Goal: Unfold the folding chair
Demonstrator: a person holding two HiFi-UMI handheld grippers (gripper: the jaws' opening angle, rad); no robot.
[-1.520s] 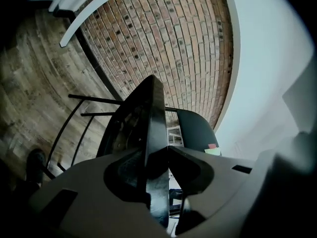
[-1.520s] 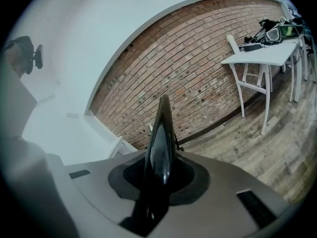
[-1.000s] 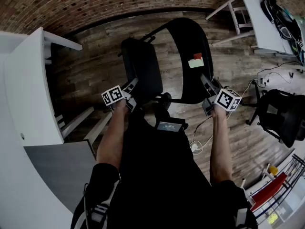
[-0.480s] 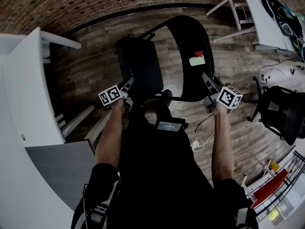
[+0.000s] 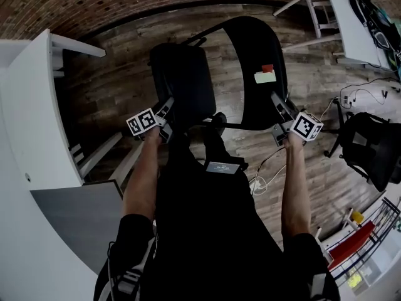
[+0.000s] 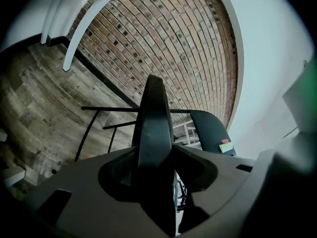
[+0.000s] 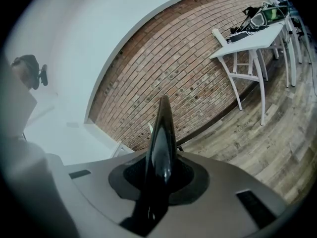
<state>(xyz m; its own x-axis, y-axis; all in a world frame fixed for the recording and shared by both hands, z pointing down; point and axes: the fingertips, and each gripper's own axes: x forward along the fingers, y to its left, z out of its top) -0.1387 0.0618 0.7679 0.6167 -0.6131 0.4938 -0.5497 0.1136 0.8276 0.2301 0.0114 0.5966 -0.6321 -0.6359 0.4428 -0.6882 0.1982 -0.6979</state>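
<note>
Head view: black metal-framed folding chair (image 5: 247, 42) sits on the grey-brown wood plank floor (image 5: 113, 86) at 12 o'clock from the person, partly opened. Its padded black seat (image 5: 182, 80) is at 11 o'clock and its curved black backrest (image 5: 257, 105) at 1 o'clock, with a gap of floor between the two. Left gripper (image 5: 168, 113) is at the near edge of the seat. In the left gripper view the seat edge stands between the jaws and a sliver of light shows along its right side, so the pads are off it on that side; the jaws have just been opening, seat still between them. Right gripper (image 5: 279, 113) is at the near right edge of the backrest. In the right gripper view the glossy black edge fills the slot with no gap, so it is clamped on the backrest. Small red tag and pale green sticky note (image 5: 265, 75) are stuck on the backrest at about 1 o'clock. White table (image 5: 31, 137) is at 9 o'clock, red brick wall (image 5: 94, 5) runs along 12 o'clock beyond the chair, second white table (image 5: 348, 24) with gear on it is at 2 o'clock, and black office chair (image 5: 369, 149) is at 3 o'clock. Both forearms reach forward, one to each side of the chair.
</note>
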